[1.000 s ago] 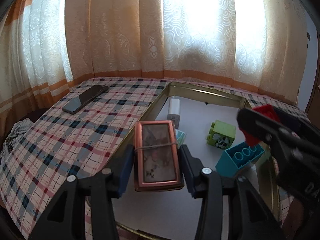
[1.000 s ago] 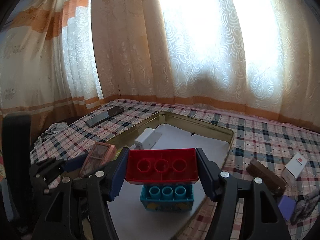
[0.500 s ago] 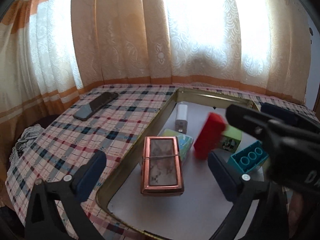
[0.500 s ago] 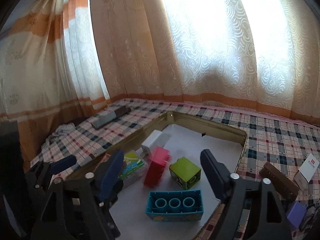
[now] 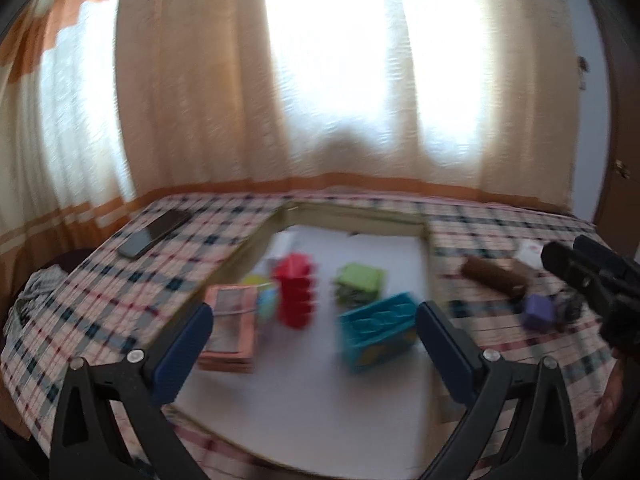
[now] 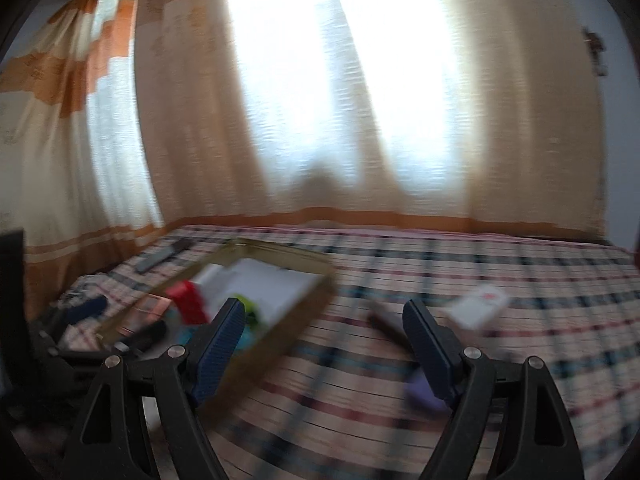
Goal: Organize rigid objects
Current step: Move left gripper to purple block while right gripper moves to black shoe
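Nearest, the left hand-held gripper (image 5: 314, 330) hangs wide open and empty over the tray (image 5: 352, 222); the right hand-held gripper (image 6: 324, 330) is likewise parted and empty, above the plaid cloth beside the tray. Inside the tray lie the copper-framed case (image 5: 230, 326), red block (image 5: 296, 290), teal block (image 5: 378, 330), green block (image 5: 360, 282) and a white piece (blurred). Still outside, by my reading: the purple cube (image 5: 538, 312), brown bar (image 5: 496, 278) and white box (image 6: 478, 306). Farther left lies a phone (image 5: 154, 232). Open cloth lies to the right; the tray's raised rim needs clearing.
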Available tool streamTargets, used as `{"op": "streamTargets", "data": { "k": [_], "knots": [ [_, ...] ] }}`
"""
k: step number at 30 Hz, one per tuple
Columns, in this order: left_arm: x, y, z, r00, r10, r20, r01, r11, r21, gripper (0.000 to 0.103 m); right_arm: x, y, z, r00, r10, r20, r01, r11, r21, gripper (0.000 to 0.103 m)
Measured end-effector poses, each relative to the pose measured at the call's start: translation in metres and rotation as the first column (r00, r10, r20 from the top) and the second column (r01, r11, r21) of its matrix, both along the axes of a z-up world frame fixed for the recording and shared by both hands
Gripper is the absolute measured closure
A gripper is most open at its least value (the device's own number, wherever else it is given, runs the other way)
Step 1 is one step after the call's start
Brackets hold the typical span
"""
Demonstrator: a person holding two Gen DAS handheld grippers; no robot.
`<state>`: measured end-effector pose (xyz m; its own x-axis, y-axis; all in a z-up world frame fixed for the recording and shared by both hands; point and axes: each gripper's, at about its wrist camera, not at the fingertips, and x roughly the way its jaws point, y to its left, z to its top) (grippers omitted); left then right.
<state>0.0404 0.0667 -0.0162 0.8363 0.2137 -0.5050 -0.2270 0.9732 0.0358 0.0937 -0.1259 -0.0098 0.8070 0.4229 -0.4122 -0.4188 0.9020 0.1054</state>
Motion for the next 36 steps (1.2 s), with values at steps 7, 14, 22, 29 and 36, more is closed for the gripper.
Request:
{"op": "streamTargets", "data": {
  "k": [7, 14, 22, 29, 36],
  "knots": [
    [0.031, -0.073, -0.004, 0.987, -0.152, -0.057, 0.153, 0.988, 0.014, 0.000, 0.016, -0.071, -0.018, 0.984, -0.165, -0.066, 0.160, 0.985, -0.068, 0.020],
    [0.072, -0.114, -0.017, 0.973, -0.176, -0.149, 0.187, 0.980, 0.063, 0.000, 0.049, -0.090, -0.039, 0.970, -0.141, -0.198, 0.130, 0.989, -0.070, 0.020],
    [0.096, -0.117, -0.026, 0.962, -0.184, -0.201, 0.192, 0.981, 0.018, 0.000, 0.074, -0.092, -0.061, 0.922, -0.152, -0.356, 0.124, 0.987, -0.100, 0.030],
    [0.100, -0.134, -0.033, 0.945, -0.242, -0.222, 0.250, 0.968, 0.008, 0.000, 0.076, -0.109, -0.064, 0.908, -0.164, -0.386, 0.153, 0.986, -0.060, 0.042],
    [0.105, -0.156, -0.037, 0.919, -0.314, -0.238, 0.325, 0.946, 0.009, 0.000, 0.072, -0.129, -0.064, 0.894, -0.224, -0.388, 0.217, 0.974, -0.062, 0.042]
  ]
}}
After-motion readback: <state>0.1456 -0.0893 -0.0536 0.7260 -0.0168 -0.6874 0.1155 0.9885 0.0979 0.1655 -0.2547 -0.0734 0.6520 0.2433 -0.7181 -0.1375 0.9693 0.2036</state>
